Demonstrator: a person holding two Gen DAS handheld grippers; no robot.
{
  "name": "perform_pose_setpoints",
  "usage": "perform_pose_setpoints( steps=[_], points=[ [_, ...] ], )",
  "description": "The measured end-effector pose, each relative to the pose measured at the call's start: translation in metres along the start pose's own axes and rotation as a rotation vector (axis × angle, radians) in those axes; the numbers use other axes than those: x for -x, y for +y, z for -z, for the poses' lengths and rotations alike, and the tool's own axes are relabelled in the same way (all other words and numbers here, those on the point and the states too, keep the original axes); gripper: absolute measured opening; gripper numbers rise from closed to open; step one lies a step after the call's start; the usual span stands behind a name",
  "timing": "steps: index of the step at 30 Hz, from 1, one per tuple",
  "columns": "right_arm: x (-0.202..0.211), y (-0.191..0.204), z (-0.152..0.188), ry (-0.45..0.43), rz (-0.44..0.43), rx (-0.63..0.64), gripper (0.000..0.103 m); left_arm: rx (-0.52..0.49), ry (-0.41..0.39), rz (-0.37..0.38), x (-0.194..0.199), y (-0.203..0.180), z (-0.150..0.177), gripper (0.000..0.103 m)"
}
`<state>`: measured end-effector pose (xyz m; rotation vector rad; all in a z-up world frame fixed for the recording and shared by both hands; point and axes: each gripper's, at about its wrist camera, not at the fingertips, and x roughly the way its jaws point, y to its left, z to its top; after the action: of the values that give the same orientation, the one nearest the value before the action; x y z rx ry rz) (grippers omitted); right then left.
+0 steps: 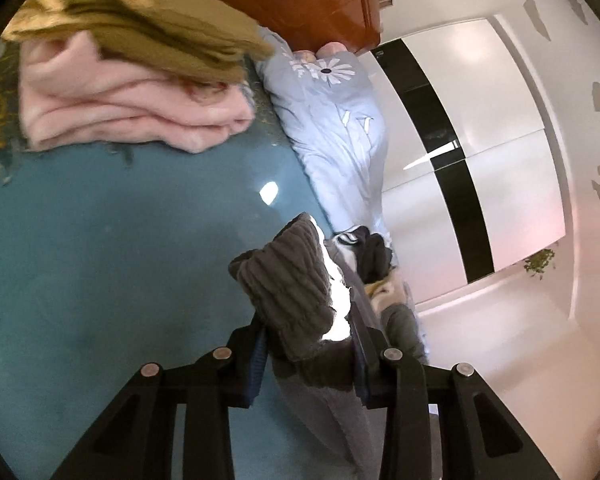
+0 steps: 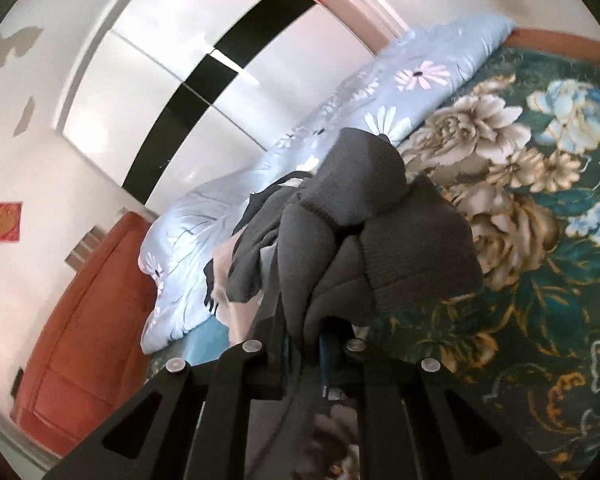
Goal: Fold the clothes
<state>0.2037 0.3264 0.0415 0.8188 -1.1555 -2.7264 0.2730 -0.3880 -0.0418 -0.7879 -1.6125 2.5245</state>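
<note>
Both jaws are clamped on the same dark grey knit garment. My left gripper stands partly open, its pads pressing a thick bunch of the ribbed cuff, which sticks up past the fingertips. My right gripper is pinched almost fully together on a gathered fold of the grey knit garment, whose bulk mounds up just beyond the fingers and hides the tips from me.

I take the bed as my landmark. From the left wrist I see the garment hanging off its teal sheet, with the rest of the grey cloth trailing down beside the gripper. Further along the bed's edge, just past the cuff, lies a small heap of dark and striped clothes. Beyond that a pale blue daisy-print duvet runs along the same edge. At the far side of the sheet sits a folded pink fleece with an olive-green garment on top of it, blurred.

From the right wrist, the bed carries a green floral blanket beside and beyond the garment. Past the bed I see a reddish wooden door and a white wardrobe with a black stripe.
</note>
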Motion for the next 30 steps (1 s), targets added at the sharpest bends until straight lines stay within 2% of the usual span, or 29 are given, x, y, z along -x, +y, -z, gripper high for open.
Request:
perform_pose_setpoints(
  steps=[2,5,8,11,19,21,30],
  points=[
    [-0.004,-0.023,0.017,0.044,0.027,-0.03,0.011,0.014,0.026,-0.032,-0.004,0.02,0.008,0.037],
    [-0.013,-0.057,0.042,0.123,0.094,-0.089,0.011,0.03,0.089,-0.135,-0.02,0.046,0.024,0.037],
    [-0.024,-0.087,0.064,0.175,0.145,-0.156,0.011,0.055,0.1,-0.132,-0.021,0.058,0.028,0.037],
    [-0.023,-0.098,0.069,0.175,0.12,-0.19,0.012,0.067,0.102,-0.123,-0.023,0.059,0.029,0.038],
    [-0.01,-0.095,0.07,0.196,0.108,-0.175,0.018,0.1,0.101,-0.118,-0.018,0.06,0.034,0.044],
    [-0.001,-0.101,0.07,0.196,0.095,-0.189,0.02,0.095,0.096,-0.135,-0.014,0.059,0.036,0.049],
    [0.013,-0.121,0.07,0.188,0.044,-0.24,0.031,0.072,0.013,-0.176,0.022,0.052,0.036,0.051]
  ],
)
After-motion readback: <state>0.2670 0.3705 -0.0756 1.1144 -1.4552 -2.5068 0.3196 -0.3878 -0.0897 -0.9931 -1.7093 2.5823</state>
